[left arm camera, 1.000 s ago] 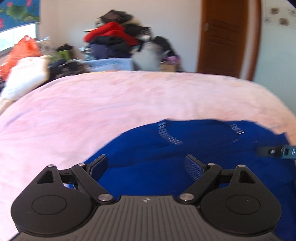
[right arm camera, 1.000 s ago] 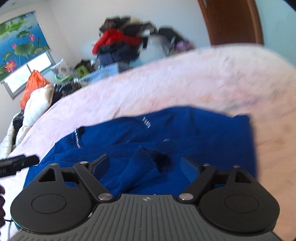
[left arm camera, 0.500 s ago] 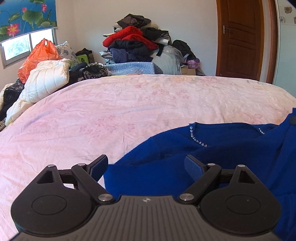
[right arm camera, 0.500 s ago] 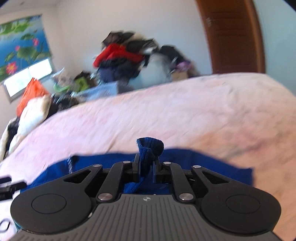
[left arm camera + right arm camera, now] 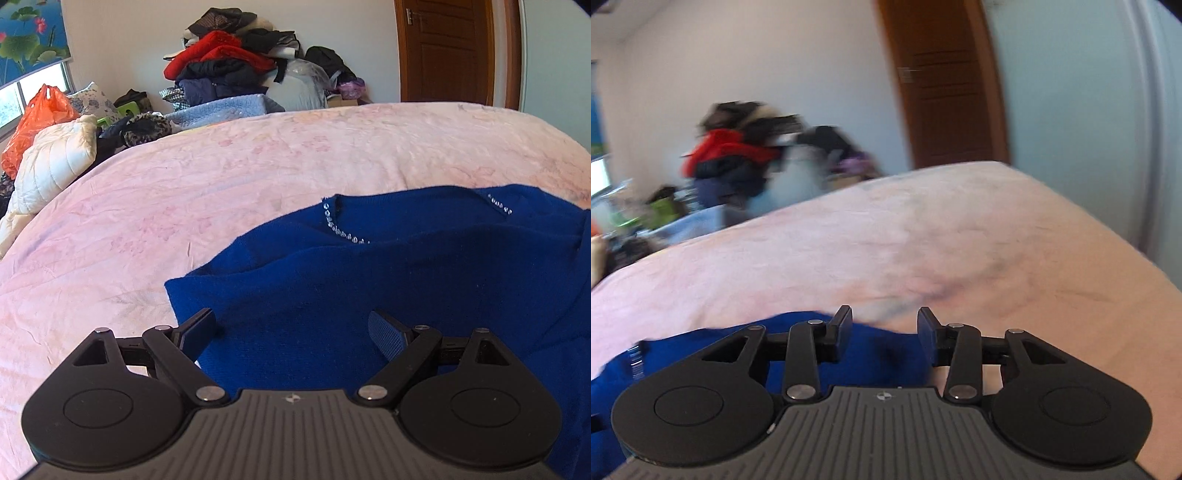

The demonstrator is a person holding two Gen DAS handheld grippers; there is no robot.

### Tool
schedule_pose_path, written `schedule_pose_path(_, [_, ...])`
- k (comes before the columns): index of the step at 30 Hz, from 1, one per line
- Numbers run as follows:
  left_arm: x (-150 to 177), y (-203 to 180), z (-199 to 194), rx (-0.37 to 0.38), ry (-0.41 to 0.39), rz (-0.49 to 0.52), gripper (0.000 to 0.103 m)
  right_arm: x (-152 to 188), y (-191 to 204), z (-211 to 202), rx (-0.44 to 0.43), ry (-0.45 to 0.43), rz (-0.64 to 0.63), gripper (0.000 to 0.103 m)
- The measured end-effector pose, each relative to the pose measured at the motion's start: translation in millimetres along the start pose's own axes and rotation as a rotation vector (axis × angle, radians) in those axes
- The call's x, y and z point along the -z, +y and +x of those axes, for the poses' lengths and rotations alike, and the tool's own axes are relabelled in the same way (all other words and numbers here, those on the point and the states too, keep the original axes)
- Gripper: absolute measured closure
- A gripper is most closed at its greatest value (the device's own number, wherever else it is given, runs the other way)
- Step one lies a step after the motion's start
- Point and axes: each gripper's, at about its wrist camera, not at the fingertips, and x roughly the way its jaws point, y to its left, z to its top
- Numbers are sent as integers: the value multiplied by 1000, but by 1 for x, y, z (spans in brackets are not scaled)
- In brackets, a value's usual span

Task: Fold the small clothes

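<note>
Bed (image 5: 258,177), pink cover, wide bare room left and beyond. Sweater (image 5: 388,280) lies near edge, long axis across my view, neckline away from me. Left view shows beaded collar (image 5: 343,230); right view is blurred. My left claw (image 5: 291,328) gapes wide over the sweater, holding nothing. My right claw (image 5: 884,328) is opening, nothing between.

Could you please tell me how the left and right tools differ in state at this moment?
The left tool stands wide open over the blue sweater; the right tool is narrower, its jaws opening. The left view is sharp, the right blurred. Neither grips cloth.
</note>
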Motion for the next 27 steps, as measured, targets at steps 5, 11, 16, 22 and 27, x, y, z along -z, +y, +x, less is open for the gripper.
schedule_pose_path(5, [5,-4,4,-12,14,8,13,13,54,31,-149,222,-170,42])
schedule_pose_path(11, [4,-2,2,4,13,11,12,24,58,-5,75,271,-405,30])
schedule_pose_path(16, [5,-4,2,-3,10,15,13,11,37,-26,195,144,-383,24])
schedule_pose_path(22, [6,-5,2,-16,15,-2,13,12,36,8,9,205,-228,24])
schedule_pose_path(27, [10,-10,0,-31,5,6,13,23,38,4,43,206,-221,23])
